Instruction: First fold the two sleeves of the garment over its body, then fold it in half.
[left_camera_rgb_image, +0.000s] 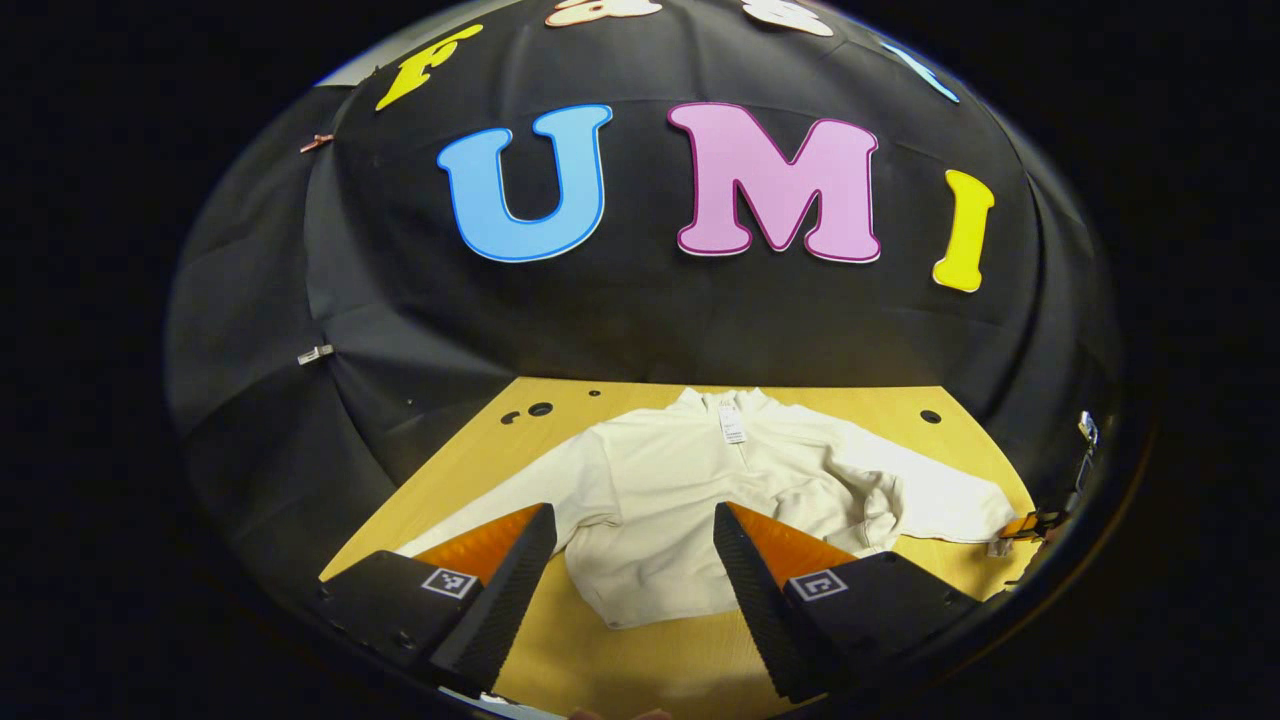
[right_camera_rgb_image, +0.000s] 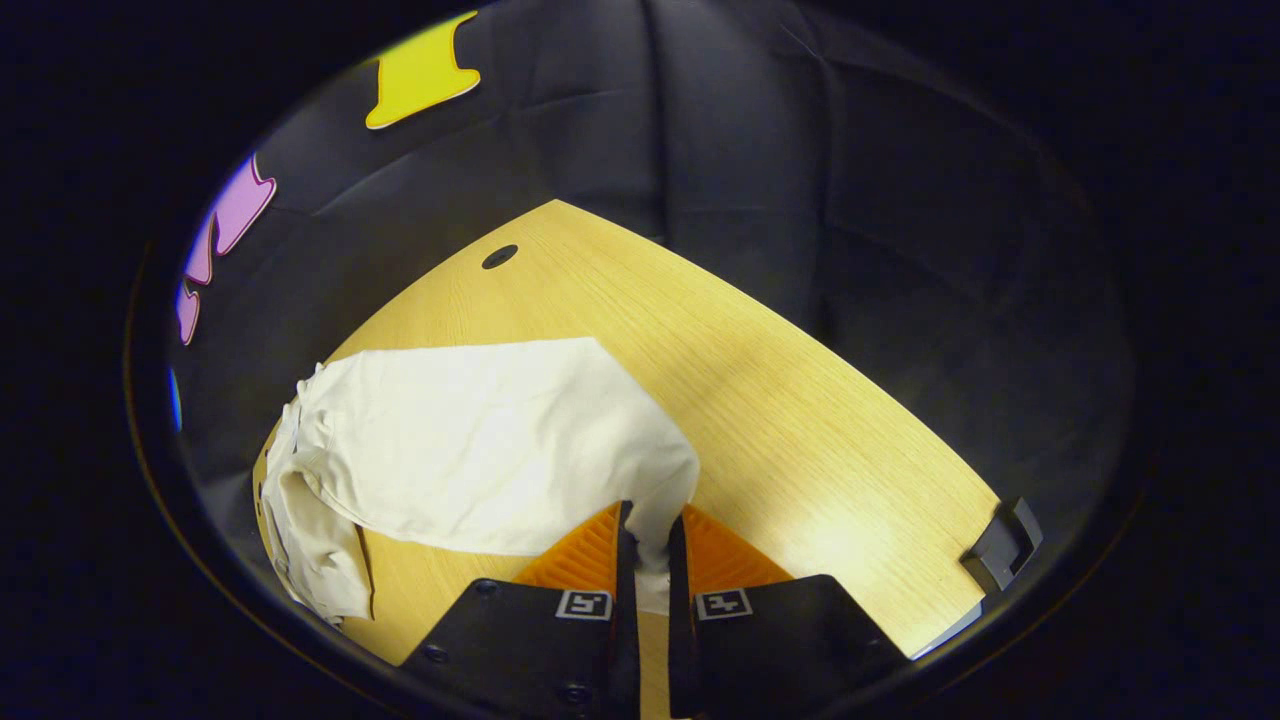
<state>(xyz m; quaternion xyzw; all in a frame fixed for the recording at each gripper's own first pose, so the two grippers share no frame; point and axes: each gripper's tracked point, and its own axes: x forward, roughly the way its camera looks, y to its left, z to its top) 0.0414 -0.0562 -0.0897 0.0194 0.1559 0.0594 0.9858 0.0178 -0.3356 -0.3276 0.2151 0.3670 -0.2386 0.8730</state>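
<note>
— Cream cotton-like knit, soft and limp: in the left gripper view the garment (left_camera_rgb_image: 700, 500) lies flat on the wooden surface (left_camera_rgb_image: 480, 455), collar toward the booth wall, hem toward the camera. How would you say it handles?

— Light and floppy, I judge. It will drape and crease rather than hold a shape, and a thick knit like that should not slip much between pads. The left gripper (left_camera_rgb_image: 635, 570) hovers over the hem with its fingers spread wide, gripping nothing.

— And the sleeves there?

— The left sleeve (left_camera_rgb_image: 500, 500) runs out straight toward one finger. The right sleeve (left_camera_rgb_image: 930, 500) looks bunched near the shoulder, its cuff close to the surface's edge.

— Now the right gripper view?

— There the right gripper (right_camera_rgb_image: 650, 560) has its fingers drawn close on the cuff end of that sleeve (right_camera_rgb_image: 480, 440); a strip of cloth stands pinched between them. The rest of the sleeve trails back over the surface to the body.

— Good place to hold?

— I think so. The cuff is a doubled, firmer edge, so it gives the sleeve a clean line when carried over the body. For the other side, the cuff again.

— Any containers?

— None that I can see; just round holes (right_camera_rgb_image: 499, 257) in the surface.
</note>
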